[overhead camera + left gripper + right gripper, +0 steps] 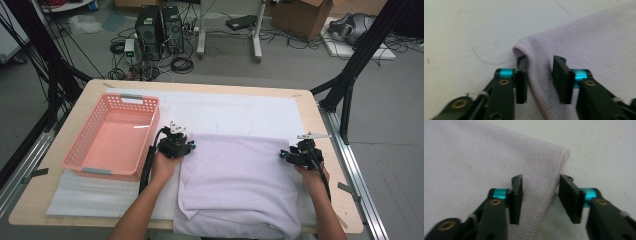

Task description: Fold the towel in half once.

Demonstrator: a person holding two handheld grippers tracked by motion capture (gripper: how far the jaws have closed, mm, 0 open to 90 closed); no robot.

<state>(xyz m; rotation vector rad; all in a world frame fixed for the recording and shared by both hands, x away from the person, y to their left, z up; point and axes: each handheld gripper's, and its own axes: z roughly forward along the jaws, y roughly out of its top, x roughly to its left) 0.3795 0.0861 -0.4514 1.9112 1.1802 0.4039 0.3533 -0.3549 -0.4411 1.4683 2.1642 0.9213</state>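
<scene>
Left gripper [540, 75] and right gripper [540, 195] each straddle a far corner hem of the towel [240, 175]; fingers apart, not pinching. Basket [112, 135] on counter [310, 107].

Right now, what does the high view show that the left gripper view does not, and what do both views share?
The high view alone takes in the pink basket left of the towel, the right gripper at the towel's far right corner, the person's forearms, and the floor with computers and cables. The left gripper view alone brings close the towel's stitched hem running between that gripper's open jaws, with a gap on each side. Both share the lilac towel, the left gripper at its far left corner, and the white table cover.
</scene>
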